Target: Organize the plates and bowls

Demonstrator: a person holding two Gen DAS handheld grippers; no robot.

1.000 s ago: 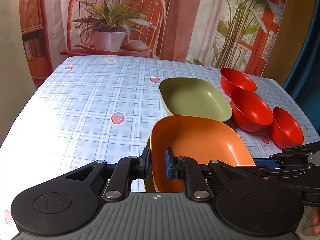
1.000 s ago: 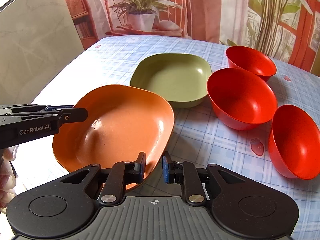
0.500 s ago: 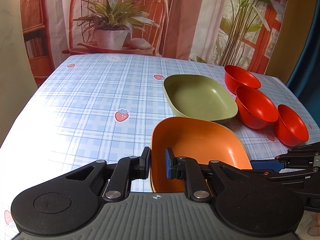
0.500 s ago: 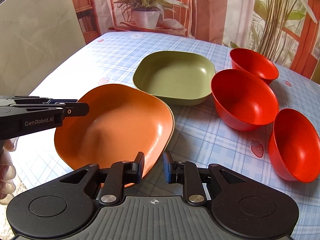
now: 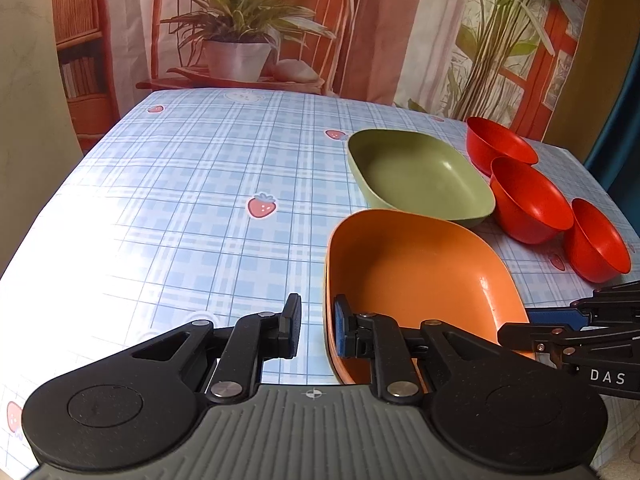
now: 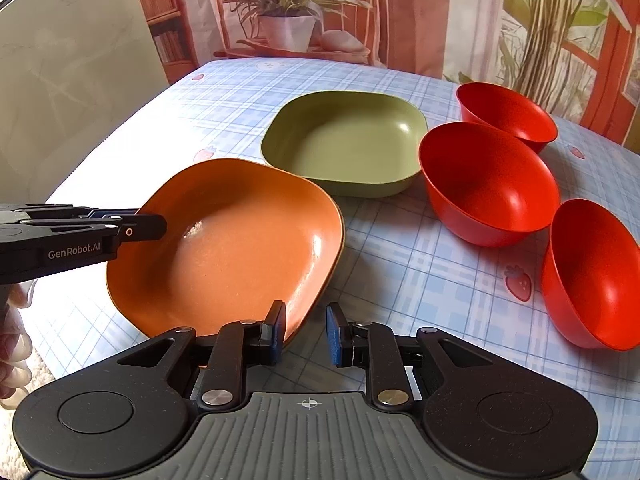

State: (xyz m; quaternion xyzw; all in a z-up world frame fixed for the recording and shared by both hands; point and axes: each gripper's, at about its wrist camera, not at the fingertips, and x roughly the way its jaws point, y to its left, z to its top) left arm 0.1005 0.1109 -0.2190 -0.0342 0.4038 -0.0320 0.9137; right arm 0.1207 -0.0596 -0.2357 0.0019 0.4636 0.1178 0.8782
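Note:
An orange square plate (image 5: 420, 276) lies near the table's front, with a thin olive rim showing under its edge. My left gripper (image 5: 316, 330) straddles the plate's left rim. Its jaws are opening: the left pad stands clear of the rim, and the right pad is inside the plate. My right gripper (image 6: 306, 330) straddles the near rim of the orange plate (image 6: 232, 248), open, with tablecloth showing between the rim and its right pad. Beyond sits a green plate (image 6: 344, 140). To its right three red bowls (image 6: 504, 112) (image 6: 488, 184) (image 6: 592, 276) stand in a row.
The table (image 5: 180, 200) has a blue checked cloth with strawberries; its left half is bare. A printed backdrop with a potted plant hangs behind the far edge. A person's hand (image 6: 12, 352) shows at the lower left, off the table's near edge.
The orange plate, held tilted up a second ago, has sunk and now lies flat. The left gripper's left pad has come off the rim.

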